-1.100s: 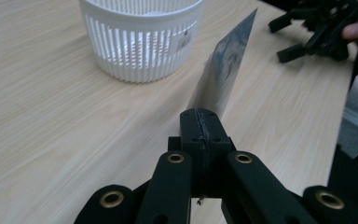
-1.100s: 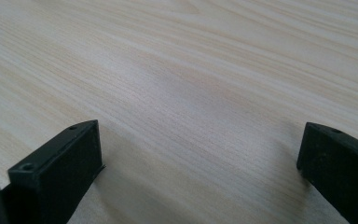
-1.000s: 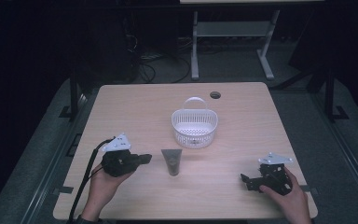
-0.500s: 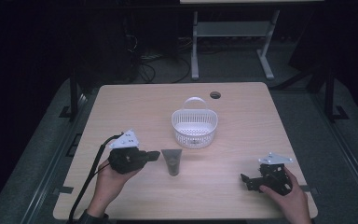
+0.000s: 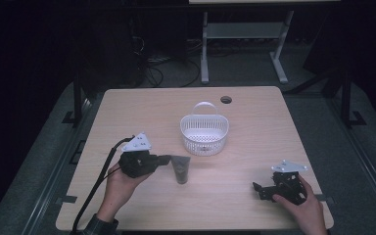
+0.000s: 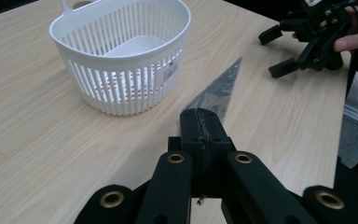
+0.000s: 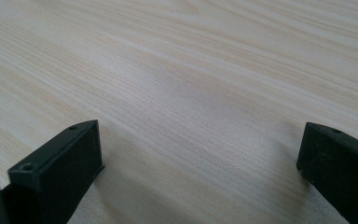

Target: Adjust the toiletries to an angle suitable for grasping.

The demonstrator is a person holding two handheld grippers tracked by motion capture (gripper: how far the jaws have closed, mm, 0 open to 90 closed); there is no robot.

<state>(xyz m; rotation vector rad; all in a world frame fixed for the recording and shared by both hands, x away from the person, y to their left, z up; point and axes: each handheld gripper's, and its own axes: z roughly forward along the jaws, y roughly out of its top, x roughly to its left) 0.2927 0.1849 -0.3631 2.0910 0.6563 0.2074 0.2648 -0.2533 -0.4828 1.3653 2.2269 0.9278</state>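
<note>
Left tongs (image 5: 165, 159) clamp a dark tube (image 5: 180, 169) near the white basket (image 5: 204, 133) (empty). Right tongs (image 5: 258, 191), well right of it, stand apart on the desk (image 5: 254, 122).

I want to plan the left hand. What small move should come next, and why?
Probably lift the dark tube and carry it toward the white basket. The left gripper looks shut on the tube's edge, and the basket sits close beyond it. The right gripper rests open on the table.

Dim, dark surroundings around a brightly lit table (image 5: 254, 147), soft shadows, slightly soft close-up focus.
</note>
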